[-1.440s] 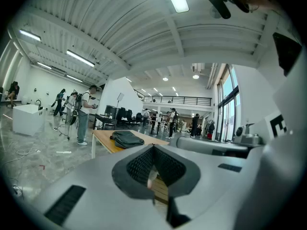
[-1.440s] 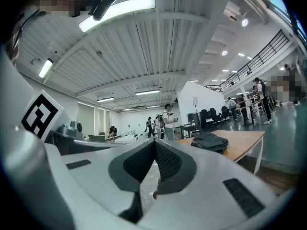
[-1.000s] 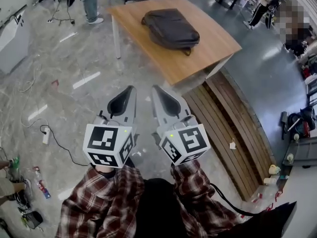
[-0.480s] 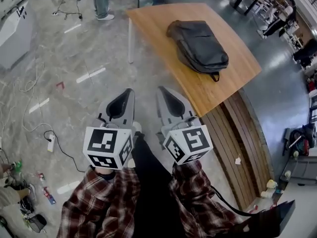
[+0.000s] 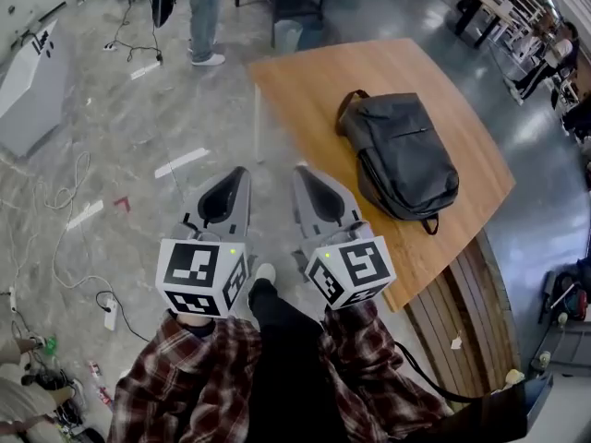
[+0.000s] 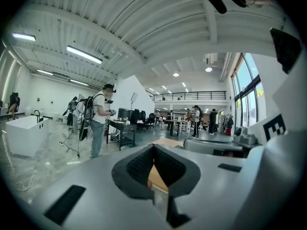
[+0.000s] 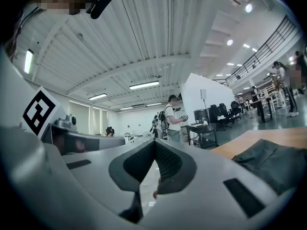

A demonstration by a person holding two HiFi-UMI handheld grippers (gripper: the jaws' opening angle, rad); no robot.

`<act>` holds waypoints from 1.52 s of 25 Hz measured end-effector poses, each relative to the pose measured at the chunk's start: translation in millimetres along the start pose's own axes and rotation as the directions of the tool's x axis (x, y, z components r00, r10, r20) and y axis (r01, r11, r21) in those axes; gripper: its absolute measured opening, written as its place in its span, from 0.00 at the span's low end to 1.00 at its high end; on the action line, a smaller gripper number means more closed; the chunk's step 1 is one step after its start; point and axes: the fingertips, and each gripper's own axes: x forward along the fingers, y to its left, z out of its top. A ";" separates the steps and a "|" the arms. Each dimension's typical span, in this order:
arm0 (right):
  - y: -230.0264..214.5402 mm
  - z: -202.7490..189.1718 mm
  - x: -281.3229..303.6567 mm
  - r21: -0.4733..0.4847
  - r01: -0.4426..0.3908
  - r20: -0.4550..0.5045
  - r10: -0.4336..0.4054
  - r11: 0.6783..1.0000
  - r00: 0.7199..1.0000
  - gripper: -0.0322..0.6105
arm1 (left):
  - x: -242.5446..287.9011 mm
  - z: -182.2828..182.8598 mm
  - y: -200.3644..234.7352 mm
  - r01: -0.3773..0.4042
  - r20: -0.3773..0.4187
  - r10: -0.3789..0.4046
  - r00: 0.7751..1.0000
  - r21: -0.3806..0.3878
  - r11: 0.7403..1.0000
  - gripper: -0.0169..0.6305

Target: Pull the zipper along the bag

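Observation:
A dark grey backpack lies flat on a wooden table ahead and to my right, its zipper too small to make out. Both grippers are held side by side over the floor, short of the table's near edge. My left gripper is shut with nothing in it. My right gripper is also shut and empty, its tip nearest the table's corner. In the right gripper view the backpack shows at the right on the table. The left gripper view shows only a strip of table beyond its jaws.
A person stands beyond the table next to a black cart. Cables and a power strip lie on the marble floor at left. A slatted wooden platform runs along the table's right. My own foot shows below the grippers.
The table and backpack have come closer and lower in the head view as I walk toward them. Both grippers stay shut, side by side.

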 end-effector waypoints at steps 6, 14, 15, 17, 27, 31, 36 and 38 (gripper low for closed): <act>-71.0 84.4 1.6 0.021 0.088 0.034 -0.089 0.996 0.995 0.06 | 69.0 86.0 -43.1 0.090 0.002 -0.090 0.996 0.038 0.995 0.04; -96.4 115.4 -28.9 0.071 0.404 0.015 -0.406 0.912 0.914 0.06 | 108.0 112.1 -89.8 0.419 -0.126 -0.409 0.904 0.076 0.905 0.04; -115.9 109.4 -33.4 0.078 0.450 0.011 -0.453 0.889 0.892 0.06 | 125.4 103.4 -101.4 0.463 -0.145 -0.449 0.881 0.080 0.883 0.04; -154.2 101.2 -37.2 0.089 0.532 0.006 -0.535 0.842 0.845 0.06 | 161.8 90.1 -121.9 0.542 -0.181 -0.522 0.833 0.082 0.836 0.04; -197.3 67.6 -51.3 0.154 0.814 -0.016 -0.822 0.561 0.569 0.06 | 228.4 52.9 -165.6 0.831 -0.324 -0.775 0.543 0.077 0.551 0.04; -162.3 36.6 -80.7 0.183 0.872 -0.062 -0.880 0.454 0.471 0.06 | 208.4 16.1 -165.2 0.876 -0.406 -0.790 0.459 0.062 0.477 0.04; -174.4 -15.5 -110.8 0.214 0.903 -0.136 -0.904 0.373 0.405 0.06 | 221.3 -45.9 -186.3 0.903 -0.496 -0.773 0.396 0.058 0.425 0.04; -174.5 -31.8 -115.3 0.220 0.903 -0.158 -0.900 0.369 0.406 0.06 | 218.0 -64.1 -187.5 0.907 -0.522 -0.762 0.383 0.058 0.416 0.04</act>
